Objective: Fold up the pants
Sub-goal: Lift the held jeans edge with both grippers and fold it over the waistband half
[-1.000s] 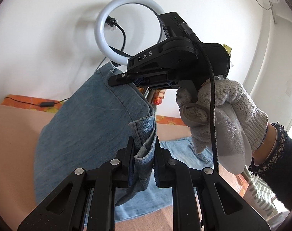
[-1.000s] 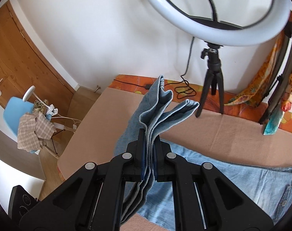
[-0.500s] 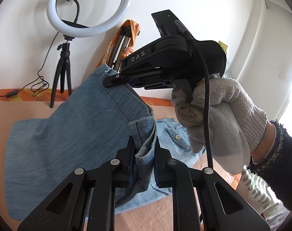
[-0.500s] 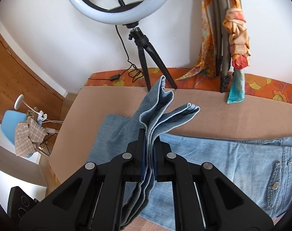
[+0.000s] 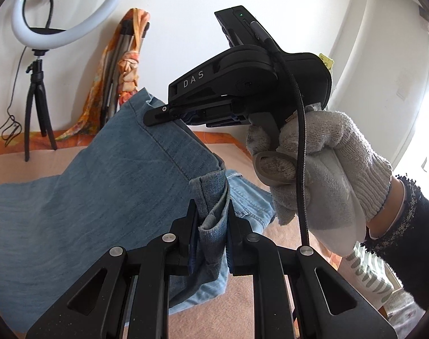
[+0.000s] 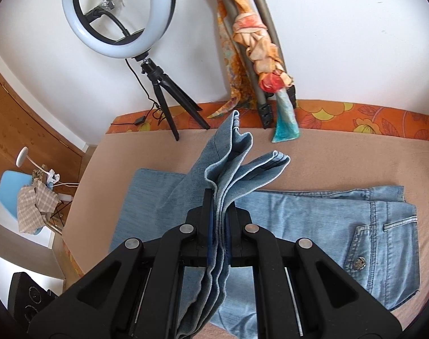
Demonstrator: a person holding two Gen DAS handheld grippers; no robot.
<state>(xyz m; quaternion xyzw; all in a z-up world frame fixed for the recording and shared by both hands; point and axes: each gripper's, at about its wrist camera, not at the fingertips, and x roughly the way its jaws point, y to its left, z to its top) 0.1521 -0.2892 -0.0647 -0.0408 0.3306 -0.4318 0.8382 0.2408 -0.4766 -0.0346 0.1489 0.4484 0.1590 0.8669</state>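
Both views have swung across the room since a second ago: the ring light, then at the top of the right wrist view, now stands far to the upper left on its tripod, and the waist end of the jeans, with pocket and metal button, has come into sight at the right.

On the tan bed, edged at the back by an orange flowered border, the jeans lie flat with the waist to the right; they are light blue denim, faded, with pale stitching along the seams. Their leg end is lifted off the bed and doubled back over the flat part, its hem held up by the two grippers (the cloth between them hangs in a broad sheet in the left wrist view).

Against the white wall lean folded metal legs wrapped in an orange scarf. Far left, a blue chair carries a checked cloth.

Clenched on a bunched hem corner is the left gripper. Grasping several stacked layers of hem, which fan out above its pads, is the right gripper; in the left wrist view its body reads "DAS" in pale letters, and a hand in a grey knit glove holds its handle.
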